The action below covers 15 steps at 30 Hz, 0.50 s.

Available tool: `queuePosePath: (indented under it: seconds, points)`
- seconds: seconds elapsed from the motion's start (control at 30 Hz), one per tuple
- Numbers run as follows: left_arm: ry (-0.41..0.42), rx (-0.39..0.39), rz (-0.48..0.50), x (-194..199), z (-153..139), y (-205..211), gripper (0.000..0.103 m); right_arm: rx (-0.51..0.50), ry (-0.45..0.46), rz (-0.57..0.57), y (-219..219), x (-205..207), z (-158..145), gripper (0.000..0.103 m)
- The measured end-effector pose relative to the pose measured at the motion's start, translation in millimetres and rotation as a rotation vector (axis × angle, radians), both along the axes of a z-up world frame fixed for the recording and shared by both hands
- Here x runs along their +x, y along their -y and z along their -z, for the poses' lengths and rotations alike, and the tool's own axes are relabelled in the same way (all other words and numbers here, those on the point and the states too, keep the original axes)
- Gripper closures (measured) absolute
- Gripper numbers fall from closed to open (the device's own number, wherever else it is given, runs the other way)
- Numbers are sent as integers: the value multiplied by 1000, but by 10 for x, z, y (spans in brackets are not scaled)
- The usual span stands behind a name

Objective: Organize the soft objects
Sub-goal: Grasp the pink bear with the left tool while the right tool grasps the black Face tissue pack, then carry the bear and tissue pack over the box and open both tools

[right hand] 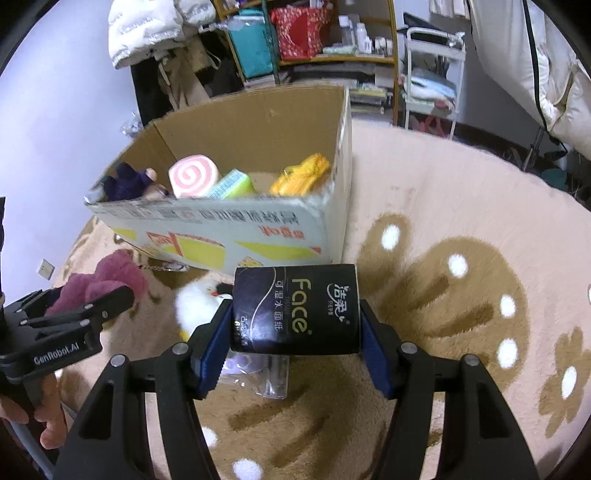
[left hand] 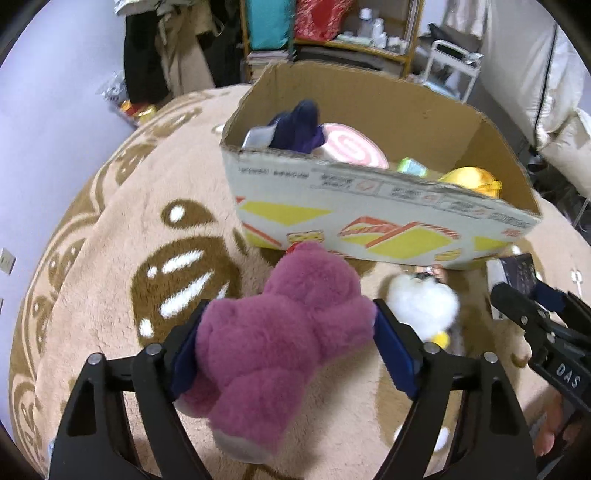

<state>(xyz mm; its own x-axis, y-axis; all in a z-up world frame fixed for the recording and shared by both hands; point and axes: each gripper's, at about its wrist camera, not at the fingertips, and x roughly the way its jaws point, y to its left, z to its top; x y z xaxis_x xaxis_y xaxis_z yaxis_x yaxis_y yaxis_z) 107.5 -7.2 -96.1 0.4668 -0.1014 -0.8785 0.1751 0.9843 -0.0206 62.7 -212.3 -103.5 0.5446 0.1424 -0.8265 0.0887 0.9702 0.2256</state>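
My left gripper [left hand: 290, 325] is shut on a purple plush toy [left hand: 280, 343] and holds it above the rug, just in front of the cardboard box [left hand: 369, 229]. My right gripper [right hand: 295, 314] is shut on a black tissue pack [right hand: 295, 308], also in front of the box [right hand: 258, 225]. A white plush [left hand: 421, 306] lies on the rug between the two grippers; it also shows in the right wrist view [right hand: 199, 301]. Inside the box are a pink swirl cushion [right hand: 192, 175], a dark purple toy [right hand: 129, 181], a green pack [right hand: 231, 184] and a yellow toy [right hand: 301, 175].
A beige and brown rug [right hand: 461, 258] covers the floor. A clear plastic wrapper [right hand: 266, 373] lies under my right gripper. Shelves with bags and bottles [right hand: 314, 40], hanging clothes [right hand: 159, 29] and a white cart [right hand: 432, 74] stand behind the box.
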Motion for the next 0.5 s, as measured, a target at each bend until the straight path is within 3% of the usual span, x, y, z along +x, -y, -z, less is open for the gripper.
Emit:
queuePosePath:
  seconds: [0.13,0.5]
  points:
    - [23,-11,12,-52,-82,49,26,1,48,-6,22,-43,-128,35]
    - [337,-85,-3,-380,-762,0,25,-26,222,3,61,-178,-520,36]
